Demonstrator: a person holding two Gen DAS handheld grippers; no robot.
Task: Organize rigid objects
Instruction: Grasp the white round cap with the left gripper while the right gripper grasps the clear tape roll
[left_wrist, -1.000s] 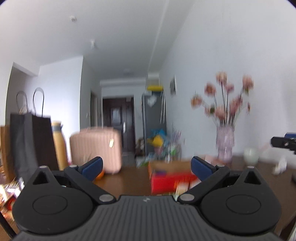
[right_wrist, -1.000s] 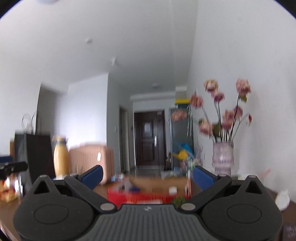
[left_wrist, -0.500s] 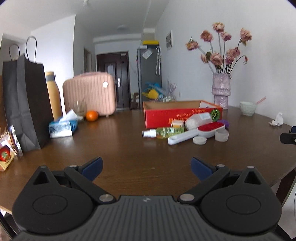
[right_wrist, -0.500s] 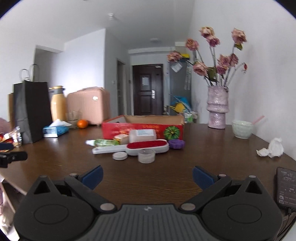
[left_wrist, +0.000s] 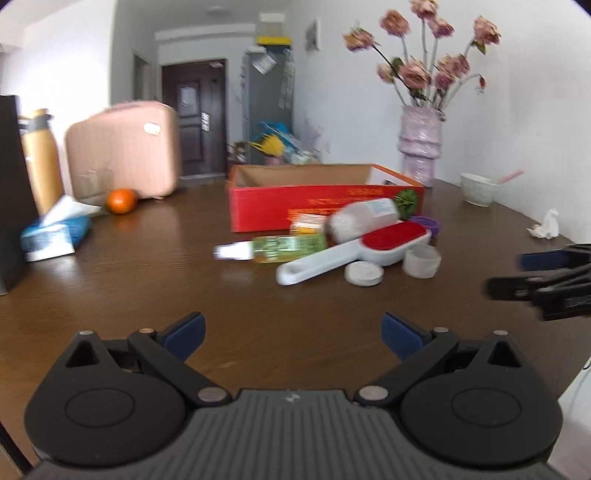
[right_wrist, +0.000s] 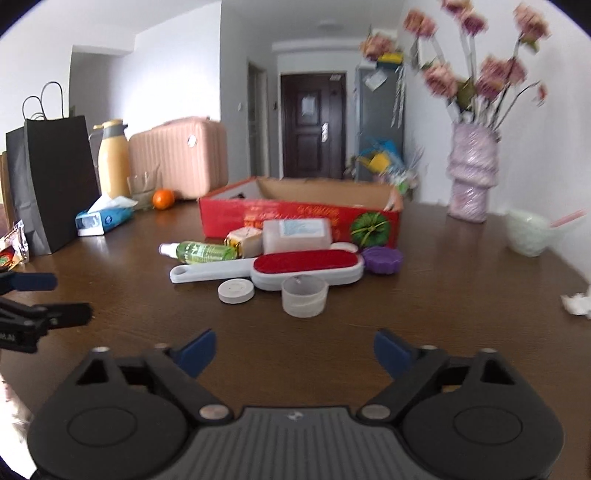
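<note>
A red cardboard box (right_wrist: 295, 218) (left_wrist: 317, 206) stands open on the brown table (right_wrist: 443, 295). In front of it lies a cluster: a white brush with a red pad (right_wrist: 306, 267) (left_wrist: 369, 247), a green spray bottle (right_wrist: 199, 251) (left_wrist: 280, 247), a frosted box (right_wrist: 295, 234), a purple lid (right_wrist: 382, 258), a round white lid (right_wrist: 236, 291) and a clear cup (right_wrist: 304, 295). My left gripper (left_wrist: 291, 334) is open and empty, well short of the cluster. My right gripper (right_wrist: 293, 350) has its jaws closing with nothing between them, just in front of the cup.
A tissue pack (right_wrist: 105, 218), an orange (right_wrist: 163, 198), a black paper bag (right_wrist: 55, 177), a yellow flask (right_wrist: 112, 158) and a pink case (right_wrist: 181, 158) stand at the left. A flower vase (right_wrist: 471, 173), a pale bowl (right_wrist: 528, 232) and crumpled paper (right_wrist: 576, 302) sit at the right.
Both grippers have tipped downward and come closer to the table, so the cluster fills more of each view. The right gripper's jaws have narrowed a little.
</note>
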